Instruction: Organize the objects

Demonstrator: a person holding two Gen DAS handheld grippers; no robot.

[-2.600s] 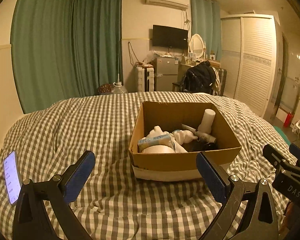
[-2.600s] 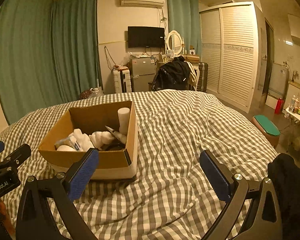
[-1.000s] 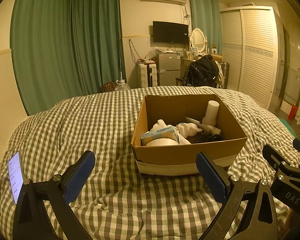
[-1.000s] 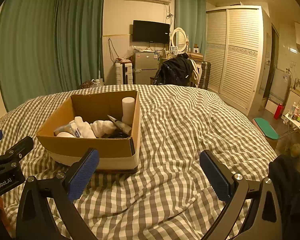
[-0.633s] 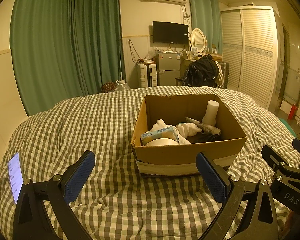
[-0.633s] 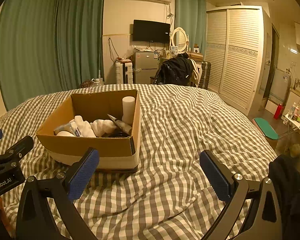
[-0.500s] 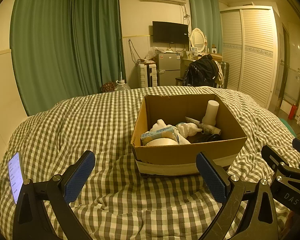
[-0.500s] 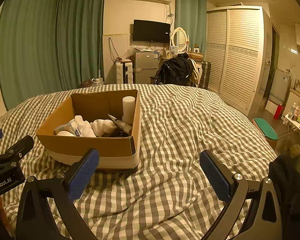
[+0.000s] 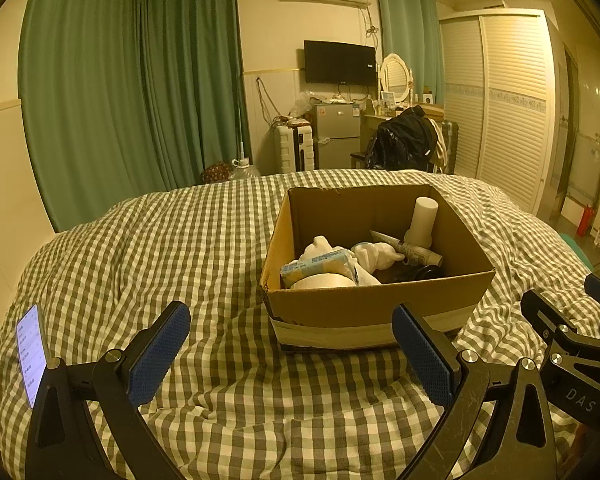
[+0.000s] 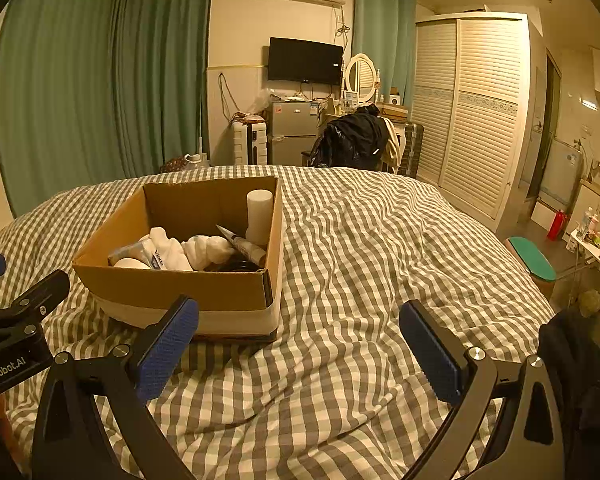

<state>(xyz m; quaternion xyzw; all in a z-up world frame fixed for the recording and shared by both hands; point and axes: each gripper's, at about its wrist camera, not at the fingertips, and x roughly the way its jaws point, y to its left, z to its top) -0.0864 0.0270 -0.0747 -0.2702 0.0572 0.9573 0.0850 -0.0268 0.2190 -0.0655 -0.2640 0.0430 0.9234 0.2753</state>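
A brown cardboard box (image 9: 376, 304) (image 10: 172, 288) sits on a grey-checked bed cover. Inside it are a white bottle (image 9: 422, 222) (image 10: 259, 216), a tube (image 9: 410, 247) (image 10: 242, 245), white cloth (image 9: 374, 254) (image 10: 208, 250), a blue-green pack (image 9: 318, 268) and a white roll (image 9: 322, 281). My left gripper (image 9: 290, 356) is open and empty, just in front of the box. My right gripper (image 10: 300, 348) is open and empty, near the box's right front corner. Each gripper shows at the edge of the other's view.
A lit phone (image 9: 30, 354) lies on the cover at the far left. The checked cover (image 10: 380, 240) spreads wide to the right of the box. Beyond the bed stand green curtains, a small fridge (image 10: 292, 130), a chair with a black jacket (image 10: 352, 142) and a wardrobe.
Since 2.6 s ago both views have drawn a little closer to the box. Over the last second nothing has visibly moved.
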